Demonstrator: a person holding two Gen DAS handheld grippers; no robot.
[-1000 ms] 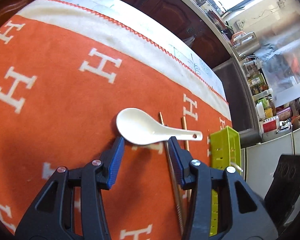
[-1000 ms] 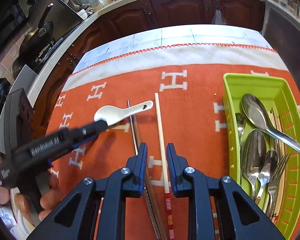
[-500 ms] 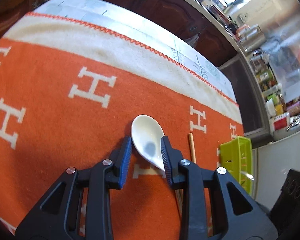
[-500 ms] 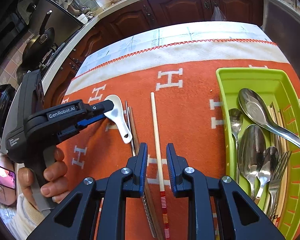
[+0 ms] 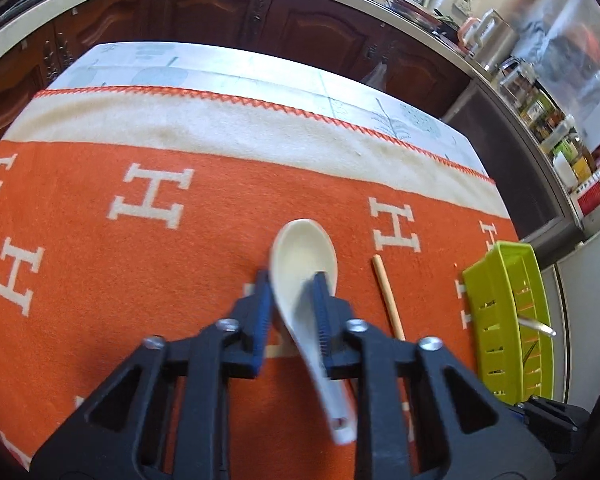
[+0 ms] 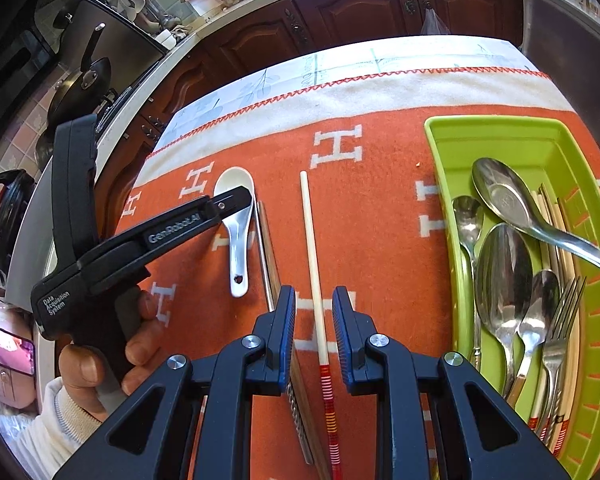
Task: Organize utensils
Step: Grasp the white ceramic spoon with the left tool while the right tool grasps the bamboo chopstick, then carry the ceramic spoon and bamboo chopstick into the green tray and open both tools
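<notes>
Left wrist view: the left gripper (image 5: 290, 300) now has its jaws pinched on the white ceramic spoon (image 5: 306, 280) where bowl meets neck, whereas a second ago they stood wide with the spoon lying crosswise ahead of them. The bowl points away from the camera and the handle trails back under the right-hand finger, blurred, so the spoon looks swung round and probably just lifting off the orange blanket (image 5: 100, 280) (contact with the cloth cannot be told). A pale chopstick (image 5: 388, 296) lies just beside it to the right, and the green tray (image 5: 500, 320) sits well apart at the table's right edge. Right wrist view: the right gripper (image 6: 314, 336) hovers with its jaws narrow but parted, straddling the long pale chopstick (image 6: 312, 248) without closing on it; little has changed here over the last second. From this side the left gripper (image 6: 236, 200) is seen clamped across the spoon (image 6: 236, 232), whose handle with its hanging hole points toward the camera, next to a metal chopstick and a darker one (image 6: 268, 256). The green tray (image 6: 496, 132) already holds steel spoons (image 6: 504, 276), a fork (image 6: 562, 320) and more chopsticks. Judgement: the spoon's pickup is secured; next comes carrying it across to the tray, with three chopsticks left on the cloth.
</notes>
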